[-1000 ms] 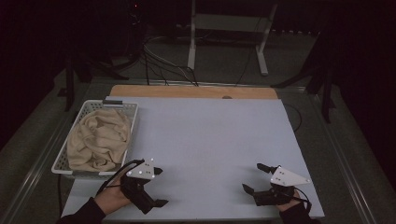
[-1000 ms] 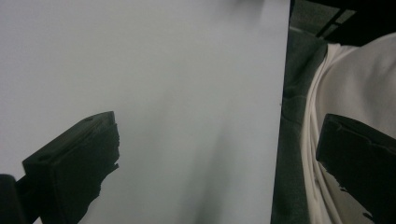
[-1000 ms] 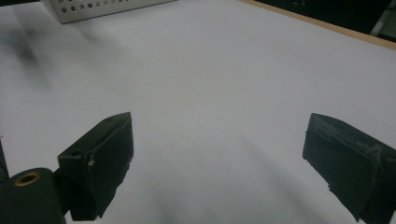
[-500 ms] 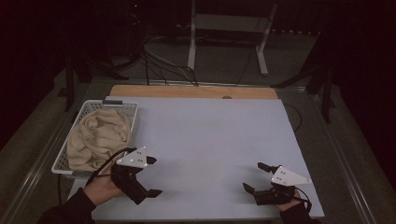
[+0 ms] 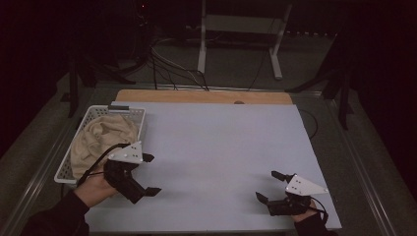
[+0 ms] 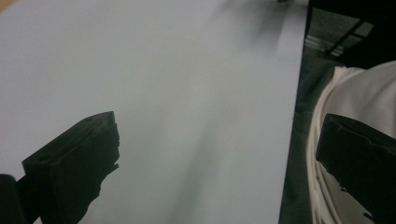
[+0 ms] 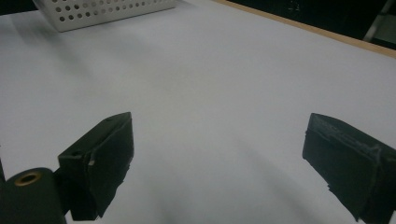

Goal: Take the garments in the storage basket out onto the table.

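A white perforated basket [image 5: 138, 114] is seen at the left edge of the pale grey table surface [image 5: 221, 142], and a crumpled beige cloth [image 5: 101, 137] is heaped inside it. Just beside the basket's near right corner, the left gripper [image 5: 150, 174] is held by a hand [image 5: 93, 186] in a dark sleeve, with its jaws spread wide and nothing gripped between them. In the left gripper view, one jaw is seen over the bare surface and the other at the table's edge, in front of pale cloth [image 6: 359, 93]. Well apart from the basket, at the near right corner of the surface, the right gripper [image 5: 268, 187] is held low, its jaws likewise spread wide and empty. In the right gripper view, the basket [image 7: 102, 10] is seen far off across the bare surface. A strip of wood [image 5: 204, 96] is seen along the far edge, beyond the basket.
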The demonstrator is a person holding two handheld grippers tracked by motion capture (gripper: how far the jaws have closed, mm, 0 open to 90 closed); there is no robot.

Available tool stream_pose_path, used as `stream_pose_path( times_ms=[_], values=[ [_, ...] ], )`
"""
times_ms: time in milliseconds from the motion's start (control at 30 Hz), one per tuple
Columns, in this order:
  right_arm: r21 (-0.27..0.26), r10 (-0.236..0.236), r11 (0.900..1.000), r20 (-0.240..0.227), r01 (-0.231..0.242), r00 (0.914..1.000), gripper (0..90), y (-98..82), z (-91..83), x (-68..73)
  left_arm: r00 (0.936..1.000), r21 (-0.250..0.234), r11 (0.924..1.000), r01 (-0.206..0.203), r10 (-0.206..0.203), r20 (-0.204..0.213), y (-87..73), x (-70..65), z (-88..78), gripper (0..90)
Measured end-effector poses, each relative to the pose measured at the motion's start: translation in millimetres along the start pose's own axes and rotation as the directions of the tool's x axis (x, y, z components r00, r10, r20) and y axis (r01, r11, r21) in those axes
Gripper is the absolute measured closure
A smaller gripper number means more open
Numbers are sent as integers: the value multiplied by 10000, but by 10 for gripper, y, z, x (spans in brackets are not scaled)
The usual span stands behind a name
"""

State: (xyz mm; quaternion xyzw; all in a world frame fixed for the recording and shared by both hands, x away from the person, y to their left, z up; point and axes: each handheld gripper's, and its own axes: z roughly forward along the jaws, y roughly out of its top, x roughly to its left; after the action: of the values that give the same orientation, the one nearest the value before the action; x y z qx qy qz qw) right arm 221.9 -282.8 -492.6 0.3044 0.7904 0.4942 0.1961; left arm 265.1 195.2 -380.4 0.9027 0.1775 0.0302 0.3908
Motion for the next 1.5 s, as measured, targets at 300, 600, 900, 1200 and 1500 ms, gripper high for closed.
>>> stream_pose_path(
  times_ms=[300,600,900,1200,1500],
  values=[
    [23,-44,10000,8,44,10000,90,1,6,4,9985,-77,9995,319,-322,-439,-51,127,-193,4],
    [26,-57,10000,-29,57,10000,90,1,18,13,9887,-291,9956,886,-915,-1184,-179,324,-460,4],
    [6,-68,10000,-52,68,10000,90,1,19,14,9605,-708,9828,1705,-1818,-2105,-370,613,-759,4],
    [7,-90,10000,-89,90,9999,90,-2,21,15,9060,-780,9620,2618,-2728,-3236,-618,821,-911,4],
    [47,-69,10000,-117,70,9999,90,-5,25,17,8305,-561,9291,3656,-3528,-4310,-927,1000,-858,3]
  ],
)
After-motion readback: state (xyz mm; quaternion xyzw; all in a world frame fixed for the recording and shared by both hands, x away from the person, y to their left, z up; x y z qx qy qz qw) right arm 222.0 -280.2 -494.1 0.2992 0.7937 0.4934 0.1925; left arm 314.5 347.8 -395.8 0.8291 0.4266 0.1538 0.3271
